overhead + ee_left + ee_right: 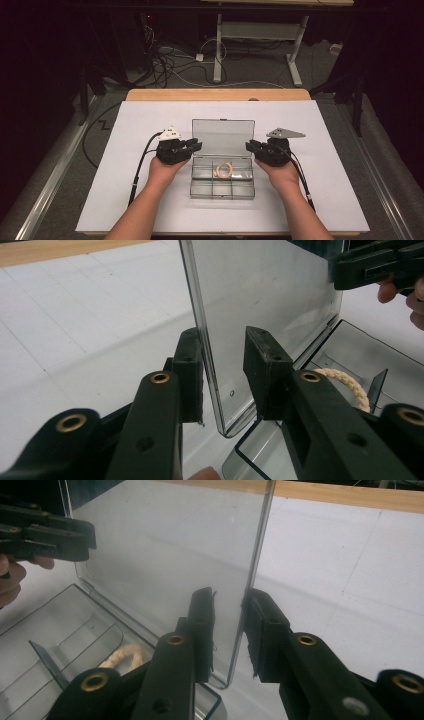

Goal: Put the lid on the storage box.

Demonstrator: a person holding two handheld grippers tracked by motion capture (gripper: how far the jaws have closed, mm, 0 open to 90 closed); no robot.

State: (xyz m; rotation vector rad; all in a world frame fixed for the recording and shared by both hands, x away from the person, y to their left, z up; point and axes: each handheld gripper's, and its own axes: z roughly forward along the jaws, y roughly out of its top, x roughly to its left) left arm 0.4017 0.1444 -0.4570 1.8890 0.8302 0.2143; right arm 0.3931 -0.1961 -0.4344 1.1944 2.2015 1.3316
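Observation:
A clear plastic compartment box [200, 186] lies in the middle of the white table cover, its lid [223, 136] standing upright at the back. A beige rope ring [223, 170] rests in a middle compartment. My left gripper [196, 145] is at the lid's left edge. In the left gripper view the lid [265, 285] stands between the jaws of the left gripper [223, 335]: one pad is against the lid, the other a gap away. My right gripper [250, 146] is at the lid's right edge. In the right gripper view the lid [165, 540] likewise passes between the right gripper [231, 592], a gap beside one pad.
The white cover [125, 190] spans the table, with a wooden strip [215, 94] along its far edge. Beyond it are a desk frame [218, 50] and cables [165, 60] on the floor. Both of the person's forearms reach in from the near edge.

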